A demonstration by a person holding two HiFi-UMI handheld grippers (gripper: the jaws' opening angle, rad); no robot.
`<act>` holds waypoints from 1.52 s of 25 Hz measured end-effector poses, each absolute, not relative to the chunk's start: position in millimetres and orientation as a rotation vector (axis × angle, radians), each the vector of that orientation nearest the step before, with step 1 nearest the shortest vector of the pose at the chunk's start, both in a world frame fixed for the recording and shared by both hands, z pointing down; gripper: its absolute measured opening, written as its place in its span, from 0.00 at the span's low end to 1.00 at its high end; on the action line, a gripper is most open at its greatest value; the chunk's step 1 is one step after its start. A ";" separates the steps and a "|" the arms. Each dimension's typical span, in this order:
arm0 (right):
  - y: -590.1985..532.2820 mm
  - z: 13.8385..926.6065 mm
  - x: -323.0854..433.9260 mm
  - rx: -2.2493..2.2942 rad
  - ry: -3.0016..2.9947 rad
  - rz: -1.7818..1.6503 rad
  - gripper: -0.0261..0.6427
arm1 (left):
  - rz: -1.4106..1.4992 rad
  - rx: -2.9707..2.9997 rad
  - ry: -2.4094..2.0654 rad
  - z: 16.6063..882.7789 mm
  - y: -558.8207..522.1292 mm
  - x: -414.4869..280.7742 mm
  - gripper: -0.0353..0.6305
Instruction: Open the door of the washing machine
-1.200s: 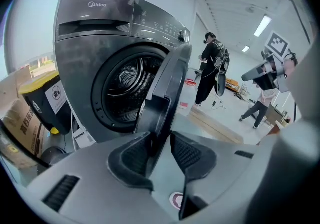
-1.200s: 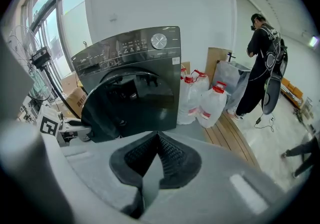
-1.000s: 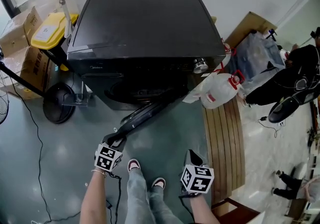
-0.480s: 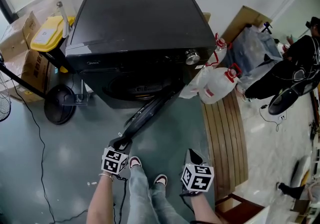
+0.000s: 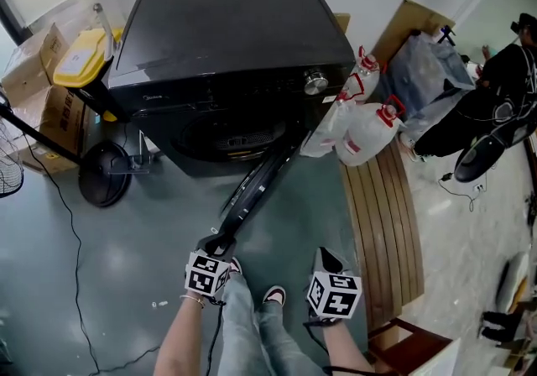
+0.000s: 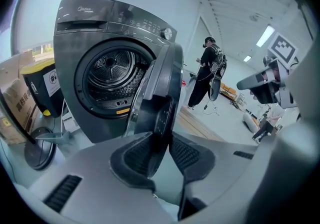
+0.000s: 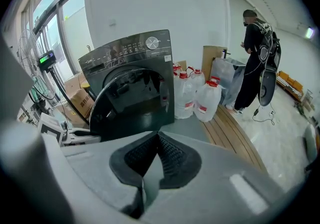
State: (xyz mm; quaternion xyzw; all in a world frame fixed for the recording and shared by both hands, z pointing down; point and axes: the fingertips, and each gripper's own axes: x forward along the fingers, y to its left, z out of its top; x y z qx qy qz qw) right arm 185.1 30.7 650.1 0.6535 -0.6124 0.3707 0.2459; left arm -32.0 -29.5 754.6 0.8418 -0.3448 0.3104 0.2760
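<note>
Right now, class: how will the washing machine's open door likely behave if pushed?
The door probably swings as one rigid piece, since it hangs hinged from the washing machine and looks thick. Its bulky frame suggests it is fairly heavy. Its glossy edge sits in the left gripper, whose jaws are closing, and could slip.
</note>
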 end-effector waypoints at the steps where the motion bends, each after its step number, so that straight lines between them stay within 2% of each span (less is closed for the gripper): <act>1: 33.5 651.4 186.6 1.785 -1.669 1.015 0.05 | 0.830 2.257 -0.922 754.8 -25.9 -28.7 0.20; 38: 117.2 682.8 290.1 2.044 -1.385 1.186 0.05 | 0.973 2.237 -0.574 753.8 65.3 106.8 0.23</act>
